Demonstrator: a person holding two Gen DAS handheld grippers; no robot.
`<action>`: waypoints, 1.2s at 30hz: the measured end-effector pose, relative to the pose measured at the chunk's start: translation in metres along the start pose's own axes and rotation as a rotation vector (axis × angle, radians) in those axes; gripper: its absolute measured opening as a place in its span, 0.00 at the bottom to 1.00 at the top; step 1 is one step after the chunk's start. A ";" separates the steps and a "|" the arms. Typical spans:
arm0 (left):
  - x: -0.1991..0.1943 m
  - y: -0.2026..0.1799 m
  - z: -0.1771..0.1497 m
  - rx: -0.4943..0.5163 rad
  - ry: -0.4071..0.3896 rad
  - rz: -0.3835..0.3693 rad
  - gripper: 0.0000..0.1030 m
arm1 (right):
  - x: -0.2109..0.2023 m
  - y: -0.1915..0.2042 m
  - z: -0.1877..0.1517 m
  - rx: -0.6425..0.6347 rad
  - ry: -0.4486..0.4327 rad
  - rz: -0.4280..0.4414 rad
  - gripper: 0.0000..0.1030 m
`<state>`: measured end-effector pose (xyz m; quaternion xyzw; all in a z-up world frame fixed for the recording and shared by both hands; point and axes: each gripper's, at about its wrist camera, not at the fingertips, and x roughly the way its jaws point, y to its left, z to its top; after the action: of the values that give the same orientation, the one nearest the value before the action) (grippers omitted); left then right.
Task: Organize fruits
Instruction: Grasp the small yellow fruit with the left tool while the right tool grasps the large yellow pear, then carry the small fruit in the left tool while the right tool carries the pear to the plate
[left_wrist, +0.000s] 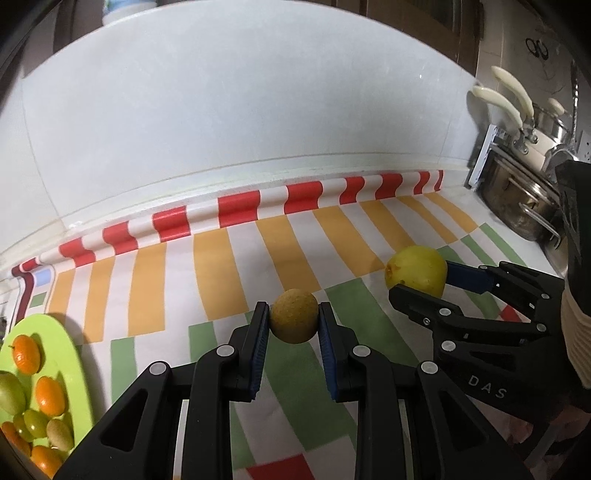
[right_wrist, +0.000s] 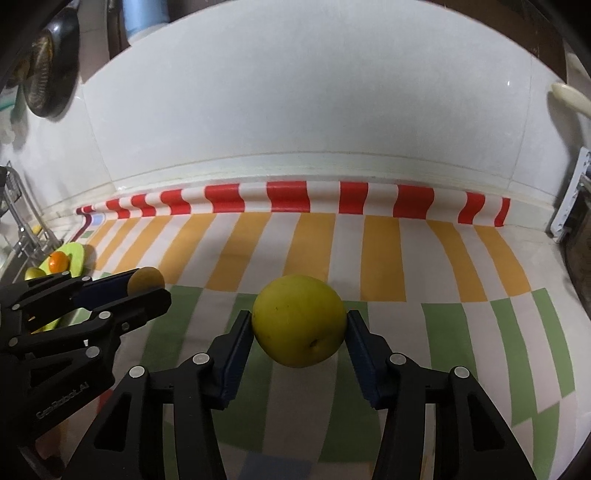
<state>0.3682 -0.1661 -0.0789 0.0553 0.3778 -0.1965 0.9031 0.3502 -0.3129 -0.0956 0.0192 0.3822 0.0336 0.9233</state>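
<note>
A small round brownish-yellow fruit sits between the blue pads of my left gripper, which is shut on it just above the striped cloth. From the right wrist view, the same fruit shows at the tip of the left gripper. My right gripper is shut on a larger yellow-green fruit, with a pad touching each side. The left wrist view shows that fruit in the right gripper to the right. A green plate at the left holds several oranges and green fruits.
A striped cloth covers the counter up to the white tiled wall. Steel pots with cream handles stand at the far right. A dish rack is beyond the green plate at the left, and a dark pan hangs above it.
</note>
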 end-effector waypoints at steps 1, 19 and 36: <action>-0.006 0.001 -0.001 -0.003 -0.006 0.000 0.26 | -0.004 0.003 -0.001 -0.003 -0.007 -0.003 0.50; -0.101 0.032 -0.039 -0.070 -0.083 0.075 0.26 | -0.083 0.065 -0.015 -0.042 -0.086 0.056 0.50; -0.184 0.075 -0.085 -0.121 -0.128 0.163 0.26 | -0.123 0.139 -0.039 -0.108 -0.115 0.154 0.50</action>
<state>0.2245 -0.0187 -0.0138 0.0186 0.3249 -0.1024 0.9400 0.2294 -0.1831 -0.0280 0.0007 0.3238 0.1237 0.9380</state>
